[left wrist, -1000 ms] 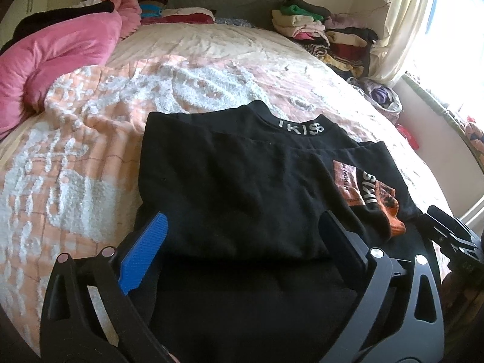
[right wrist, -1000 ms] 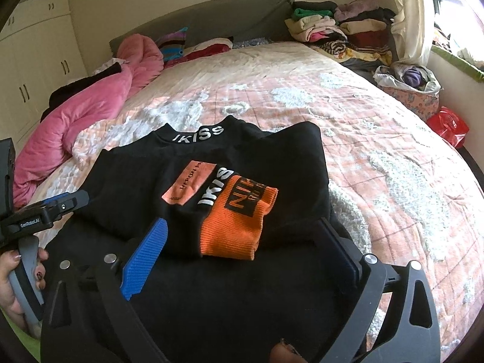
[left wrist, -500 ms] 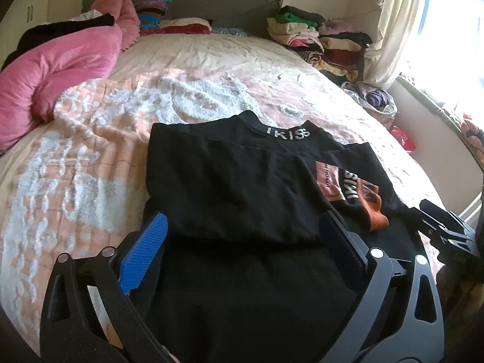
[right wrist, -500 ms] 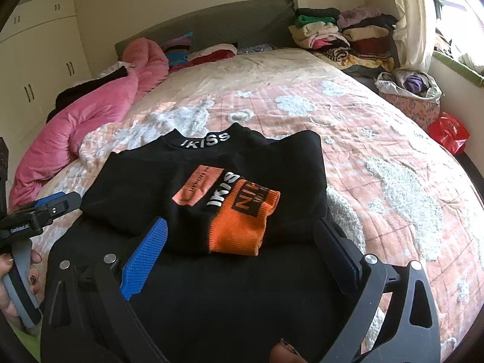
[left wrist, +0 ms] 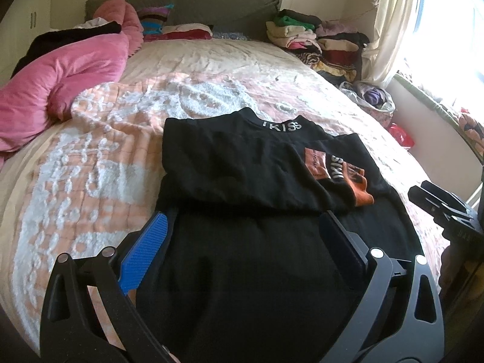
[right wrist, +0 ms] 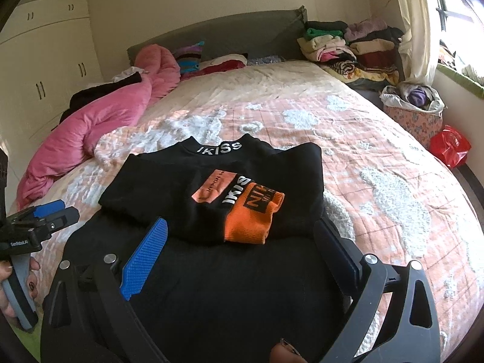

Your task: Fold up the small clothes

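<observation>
Both fisheye views sit low at the foot of the bed (left wrist: 211,69), looking along it toward the headboard (right wrist: 230,39). The left wrist view looks from the left over the black sweater (left wrist: 242,163), close below; the right wrist view looks from the right. Both share the sweater, pink duvet (right wrist: 99,124) and clothes pile (left wrist: 317,42).

Left gripper (left wrist: 242,230): jaws spread wide, nothing between them, aimed forward and slightly down; blue ribbed pad on one finger (left wrist: 143,255). Handle gripped by a hand (right wrist: 15,287) with dark-painted nails. Right gripper (right wrist: 239,236): jaws likewise wide apart, empty, level with its neighbour, side by side, both held low.
</observation>
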{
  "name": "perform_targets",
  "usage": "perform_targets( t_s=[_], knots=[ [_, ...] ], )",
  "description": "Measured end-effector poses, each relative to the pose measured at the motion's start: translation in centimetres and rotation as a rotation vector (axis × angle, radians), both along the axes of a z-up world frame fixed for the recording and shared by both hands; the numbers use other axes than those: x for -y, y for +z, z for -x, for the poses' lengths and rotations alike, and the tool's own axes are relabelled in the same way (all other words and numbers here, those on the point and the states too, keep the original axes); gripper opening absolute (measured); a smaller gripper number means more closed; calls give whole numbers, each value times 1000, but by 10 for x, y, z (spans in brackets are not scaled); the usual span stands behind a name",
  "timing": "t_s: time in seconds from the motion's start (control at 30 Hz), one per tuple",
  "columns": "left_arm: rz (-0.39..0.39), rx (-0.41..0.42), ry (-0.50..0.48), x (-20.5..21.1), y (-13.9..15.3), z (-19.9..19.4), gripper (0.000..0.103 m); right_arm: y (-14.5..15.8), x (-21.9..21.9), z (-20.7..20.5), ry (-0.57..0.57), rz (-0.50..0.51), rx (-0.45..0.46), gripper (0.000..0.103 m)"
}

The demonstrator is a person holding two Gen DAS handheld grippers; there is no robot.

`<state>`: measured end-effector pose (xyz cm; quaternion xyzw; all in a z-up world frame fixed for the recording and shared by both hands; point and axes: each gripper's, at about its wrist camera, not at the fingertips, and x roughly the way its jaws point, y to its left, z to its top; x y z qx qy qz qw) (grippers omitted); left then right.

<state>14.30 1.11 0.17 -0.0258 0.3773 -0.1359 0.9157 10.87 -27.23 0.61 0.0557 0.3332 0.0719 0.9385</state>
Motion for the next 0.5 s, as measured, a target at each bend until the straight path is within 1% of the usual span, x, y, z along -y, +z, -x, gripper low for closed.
perform_targets(
  t_s=[0.27, 0.5],
  knots=[
    [-9, 5, 10, -7, 6, 19, 94, 8, 2, 21, 12, 10, 14, 97],
    [-50, -7, 31, -20, 0, 37, 94, 5, 2, 37, 26, 31, 0, 97]
  ],
)
